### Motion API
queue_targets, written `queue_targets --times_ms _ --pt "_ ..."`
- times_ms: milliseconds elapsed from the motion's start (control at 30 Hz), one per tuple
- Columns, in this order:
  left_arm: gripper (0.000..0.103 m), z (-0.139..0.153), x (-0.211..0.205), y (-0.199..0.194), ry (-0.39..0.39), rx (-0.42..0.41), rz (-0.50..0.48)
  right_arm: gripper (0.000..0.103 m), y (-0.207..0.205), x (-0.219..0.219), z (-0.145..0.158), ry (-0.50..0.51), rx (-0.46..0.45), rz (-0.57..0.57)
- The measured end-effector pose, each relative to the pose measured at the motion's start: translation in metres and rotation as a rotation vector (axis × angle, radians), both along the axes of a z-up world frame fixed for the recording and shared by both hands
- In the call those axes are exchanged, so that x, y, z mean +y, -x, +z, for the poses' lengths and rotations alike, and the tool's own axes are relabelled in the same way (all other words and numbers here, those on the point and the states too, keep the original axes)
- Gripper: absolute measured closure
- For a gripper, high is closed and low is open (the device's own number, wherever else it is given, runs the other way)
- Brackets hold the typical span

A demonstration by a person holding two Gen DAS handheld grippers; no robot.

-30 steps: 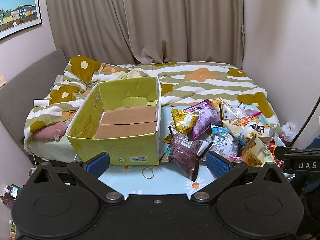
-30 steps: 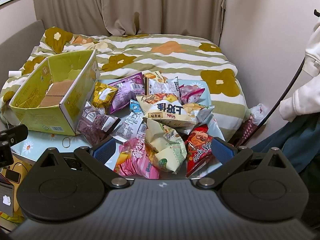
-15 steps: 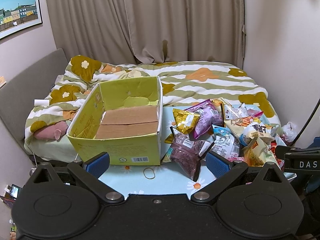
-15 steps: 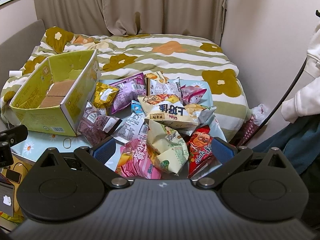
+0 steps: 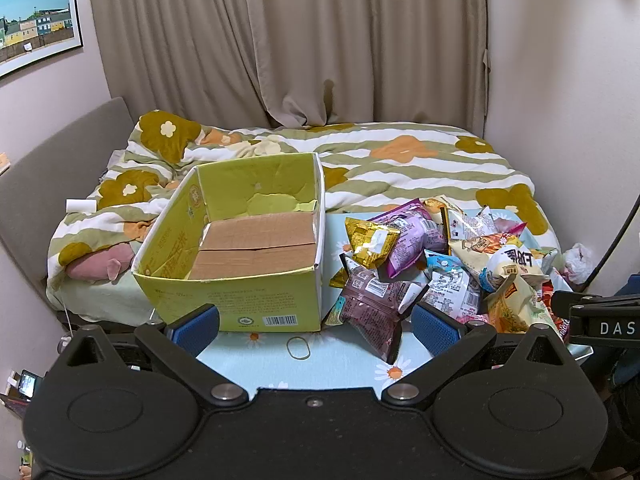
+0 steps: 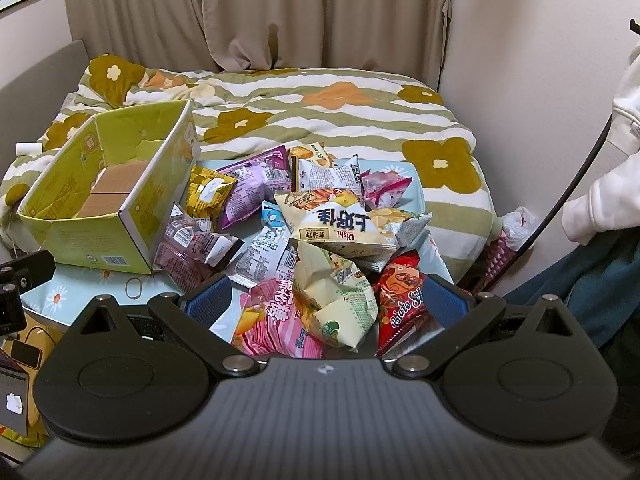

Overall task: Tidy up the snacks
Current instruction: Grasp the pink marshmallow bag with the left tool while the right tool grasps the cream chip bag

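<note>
On a light blue table printed with daisies, a yellow-green cardboard box stands open-topped at about 11 o'clock in the left wrist view, its brown bottom flaps bare. Just beside its right wall, from 1 to 3 o'clock, lies a loose heap of snack bags: crinkled, glossy packets piled over one another. A gold packet leans on a purple one, and a maroon packet lies nearest, almost touching the box's front corner. A rubber band lies on the cloth at 12 o'clock, in front of the box.

The left gripper is spread wide with nothing between its blue pads, low over the table's near edge.

In the right wrist view the right gripper is likewise wide and holds nothing; between its fingers, at 12 o'clock, lie a pink bag, a pale yellow-and-white bag and a red potato-snack bag. A large cream bag with blue characters tops the heap behind them.
</note>
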State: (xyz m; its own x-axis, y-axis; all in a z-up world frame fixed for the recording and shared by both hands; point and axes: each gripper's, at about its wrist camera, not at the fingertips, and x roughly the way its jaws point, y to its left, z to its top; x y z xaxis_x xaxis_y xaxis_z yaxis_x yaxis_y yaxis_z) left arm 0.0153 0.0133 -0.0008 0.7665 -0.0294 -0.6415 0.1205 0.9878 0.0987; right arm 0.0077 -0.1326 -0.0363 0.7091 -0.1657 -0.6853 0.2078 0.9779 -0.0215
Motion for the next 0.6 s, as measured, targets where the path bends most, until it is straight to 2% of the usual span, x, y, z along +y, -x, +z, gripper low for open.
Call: queue_targets --times_ms 333,467,600 --pt "0.000 0.001 0.002 -0.005 0.002 0.013 -0.020 0.000 0.000 0.000 0.000 -0.004 0.001 -0.007" --pt "0.000 -0.001 0.001 -0.014 0.007 0.031 -0.076 0.000 -0.001 -0.005 0.001 -0.025 0.003 -0.021" --pt "0.000 -0.017 -0.006 -0.022 0.014 0.060 -0.167 0.000 -0.002 -0.011 -0.008 -0.026 0.009 -0.041"
